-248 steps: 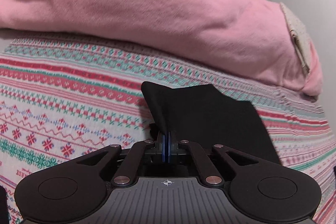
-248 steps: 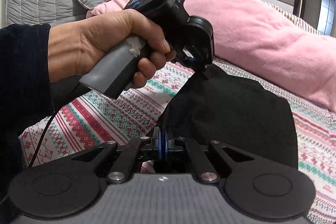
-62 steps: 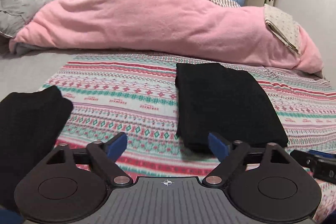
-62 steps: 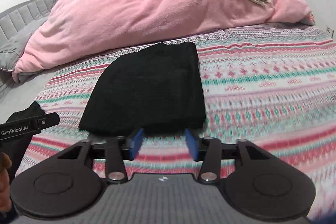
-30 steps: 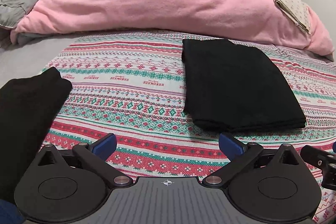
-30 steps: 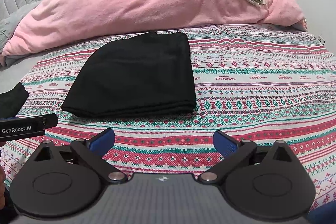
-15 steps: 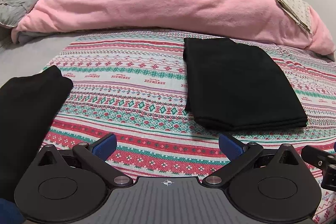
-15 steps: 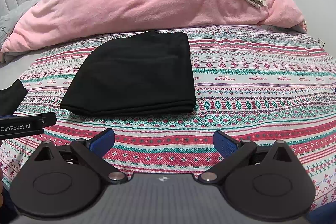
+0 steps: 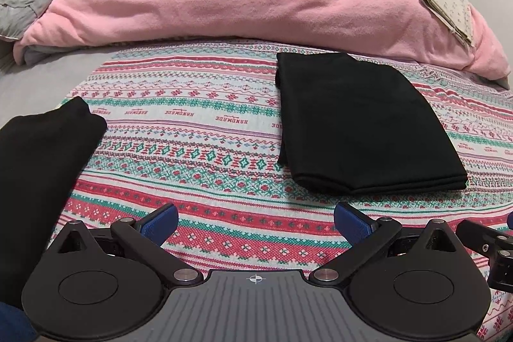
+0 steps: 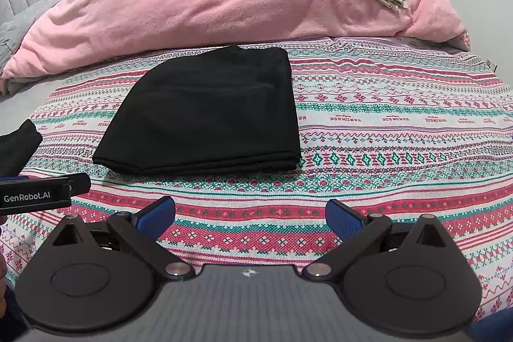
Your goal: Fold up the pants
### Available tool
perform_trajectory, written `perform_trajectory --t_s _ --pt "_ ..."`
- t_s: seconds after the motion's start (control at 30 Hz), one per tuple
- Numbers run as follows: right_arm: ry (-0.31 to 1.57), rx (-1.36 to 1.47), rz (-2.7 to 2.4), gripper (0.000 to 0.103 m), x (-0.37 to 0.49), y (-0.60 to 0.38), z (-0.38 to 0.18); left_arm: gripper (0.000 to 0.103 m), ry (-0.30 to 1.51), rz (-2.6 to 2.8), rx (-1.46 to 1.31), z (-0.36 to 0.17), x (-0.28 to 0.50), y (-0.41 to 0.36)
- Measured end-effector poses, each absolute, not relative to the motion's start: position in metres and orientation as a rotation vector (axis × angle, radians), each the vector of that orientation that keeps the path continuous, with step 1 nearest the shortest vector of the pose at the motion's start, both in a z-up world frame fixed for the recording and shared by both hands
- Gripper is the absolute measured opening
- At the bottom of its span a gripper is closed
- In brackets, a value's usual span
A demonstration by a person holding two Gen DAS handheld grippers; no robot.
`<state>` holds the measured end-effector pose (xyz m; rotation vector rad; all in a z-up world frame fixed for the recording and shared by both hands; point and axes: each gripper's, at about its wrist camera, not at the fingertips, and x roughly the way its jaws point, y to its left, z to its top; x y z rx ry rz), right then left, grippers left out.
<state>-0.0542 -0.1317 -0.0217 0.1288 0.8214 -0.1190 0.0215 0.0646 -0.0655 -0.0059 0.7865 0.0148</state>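
The black pants (image 10: 205,114) are folded into a neat flat stack on the bed (image 10: 400,124), near the pink blanket (image 10: 208,5). Nothing is held: the left gripper (image 9: 256,223) and right gripper (image 10: 250,217) are spread wide. The folding looks finished.

Open patterned bedspread (image 10: 384,149) right of the folded black pants (image 10: 205,114), pink duvet (image 10: 208,8) heaped along the far side, dark garment (image 9: 35,169) blocking the near left edge.
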Motion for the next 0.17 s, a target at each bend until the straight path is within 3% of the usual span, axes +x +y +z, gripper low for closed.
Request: perform_trajectory --t_s 0.17 --pt "0.824 0.128 -0.121 0.07 -0.0538 -0.131 -0.0221 0.103 0.791 0.015 -0.007 -0.0665 0.0217 0.0639"
